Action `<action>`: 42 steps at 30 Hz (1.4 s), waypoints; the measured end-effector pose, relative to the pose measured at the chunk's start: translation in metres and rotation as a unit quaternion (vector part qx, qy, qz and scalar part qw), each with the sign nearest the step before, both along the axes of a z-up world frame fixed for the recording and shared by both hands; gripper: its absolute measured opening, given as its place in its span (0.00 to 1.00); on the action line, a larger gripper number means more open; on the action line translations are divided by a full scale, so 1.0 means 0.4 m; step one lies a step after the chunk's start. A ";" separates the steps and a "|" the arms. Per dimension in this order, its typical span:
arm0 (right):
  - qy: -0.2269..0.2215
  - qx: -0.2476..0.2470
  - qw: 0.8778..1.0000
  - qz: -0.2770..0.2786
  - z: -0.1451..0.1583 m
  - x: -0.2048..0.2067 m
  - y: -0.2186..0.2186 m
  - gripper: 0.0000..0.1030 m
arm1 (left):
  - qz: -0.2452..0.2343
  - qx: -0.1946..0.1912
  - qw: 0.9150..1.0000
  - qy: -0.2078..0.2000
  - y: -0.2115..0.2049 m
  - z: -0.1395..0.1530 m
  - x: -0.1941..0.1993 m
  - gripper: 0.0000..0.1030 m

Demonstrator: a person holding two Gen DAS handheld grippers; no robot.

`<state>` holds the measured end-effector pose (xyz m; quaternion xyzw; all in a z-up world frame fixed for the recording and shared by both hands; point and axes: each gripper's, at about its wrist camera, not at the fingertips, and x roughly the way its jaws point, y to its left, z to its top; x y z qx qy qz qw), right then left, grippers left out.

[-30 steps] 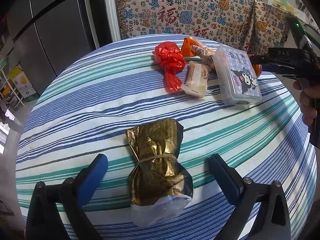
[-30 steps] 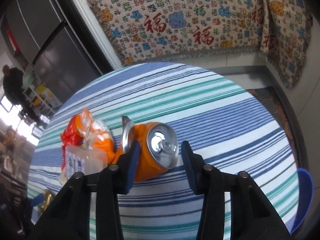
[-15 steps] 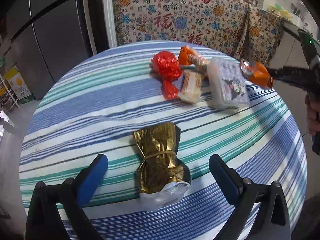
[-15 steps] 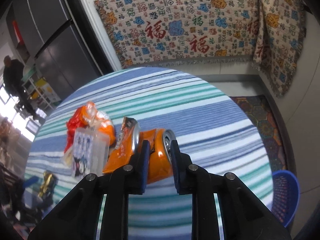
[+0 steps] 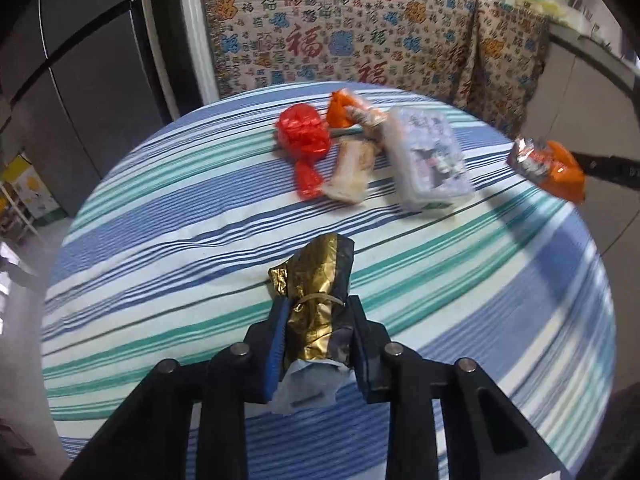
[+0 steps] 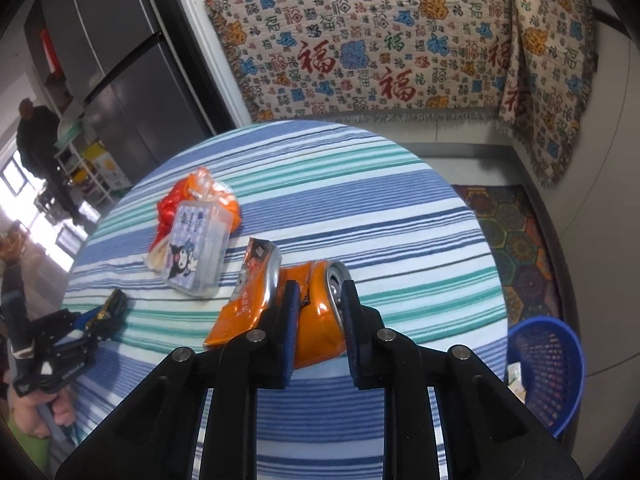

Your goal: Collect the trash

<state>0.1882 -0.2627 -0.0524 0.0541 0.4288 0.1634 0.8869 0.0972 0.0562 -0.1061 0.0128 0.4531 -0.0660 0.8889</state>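
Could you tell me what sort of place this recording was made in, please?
Probably a home kitchen or dining area: a round table under a striped cloth, a tall dark fridge behind it, and a blue waste basket on the floor.

A round table [image 5: 160, 216] under striped cloth is seen; ahead of the left gripper [image 5: 318, 344] lie a red wrapper [image 5: 302, 140], a cream packet [image 5: 350, 170] and a clear box [image 5: 428, 160].

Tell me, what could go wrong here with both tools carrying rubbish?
The left tool is closing on the crinkled gold foil wrapper, which is soft, so it might slip free. The right tool pinches a crushed orange drink can beside a loose orange packet; the packet could drop before reaching the blue mesh basket.
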 end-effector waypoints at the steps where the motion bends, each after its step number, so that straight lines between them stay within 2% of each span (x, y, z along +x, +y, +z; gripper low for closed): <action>1: 0.000 0.004 1.000 0.000 0.002 -0.007 -0.006 0.19 | -0.006 -0.013 1.000 0.000 -0.009 0.008 -0.006 0.27; 10: 0.007 0.035 0.999 -0.018 0.010 -0.047 -0.079 0.19 | -0.076 -0.043 0.996 -0.006 -0.211 0.041 -0.026 0.27; 17: 0.005 0.067 0.997 -0.041 0.025 -0.080 -0.164 0.17 | -0.107 -0.067 0.992 -0.001 -0.370 0.063 -0.017 0.27; 19: 0.009 0.086 0.995 -0.049 0.026 -0.090 -0.197 0.09 | -0.111 -0.068 0.991 -0.001 -0.403 0.065 -0.015 0.27; 21: 0.011 0.098 0.993 -0.057 0.027 -0.099 -0.226 0.06 | -0.114 -0.079 0.990 0.008 -0.441 0.061 -0.006 0.27; 22: 0.012 0.100 0.993 -0.056 0.025 -0.101 -0.235 0.01 | -0.115 -0.085 0.990 0.014 -0.454 0.059 -0.002 0.27; 23: 0.015 0.102 0.993 -0.053 0.023 -0.101 -0.237 0.01 | -0.115 -0.090 0.989 0.018 -0.468 0.054 0.004 0.27; 26: 0.029 0.106 0.993 -0.047 -0.008 -0.094 -0.231 0.00 | -0.098 -0.107 0.989 0.025 -0.466 0.044 0.013 0.27; 30: 0.051 0.125 0.991 -0.023 -0.052 -0.075 -0.191 0.00 | -0.080 -0.105 0.991 0.036 -0.430 0.016 0.006 0.27; 32: 0.047 0.129 0.991 -0.012 -0.051 -0.073 -0.181 0.01 | -0.075 -0.101 0.992 0.035 -0.408 0.013 -0.002 0.27; 33: 0.035 0.130 0.991 -0.020 -0.036 -0.076 -0.191 0.05 | -0.074 -0.098 0.992 0.032 -0.398 0.016 -0.006 0.27; 34: 0.025 0.126 0.991 -0.035 -0.019 -0.079 -0.213 0.14 | -0.074 -0.095 0.992 0.027 -0.386 0.019 -0.013 0.27; 35: 0.018 0.118 0.991 -0.056 -0.006 -0.083 -0.237 0.27 | -0.072 -0.094 0.993 0.024 -0.376 0.022 -0.016 0.27; 36: 0.005 0.101 0.991 -0.091 0.010 -0.094 -0.284 0.62 | -0.072 -0.094 0.993 0.022 -0.365 0.023 -0.019 0.27; 37: -0.006 0.087 0.990 -0.115 0.019 -0.103 -0.316 0.68 | -0.072 -0.095 0.993 0.021 -0.357 0.024 -0.023 0.27; 40: -0.013 0.030 0.989 -0.145 0.027 -0.126 -0.394 0.67 | -0.072 -0.088 0.993 0.016 -0.334 0.026 -0.031 0.27; 42: -0.017 -0.015 0.989 -0.147 0.022 -0.140 -0.377 0.67 | -0.064 -0.084 0.994 0.009 -0.306 0.027 -0.036 0.27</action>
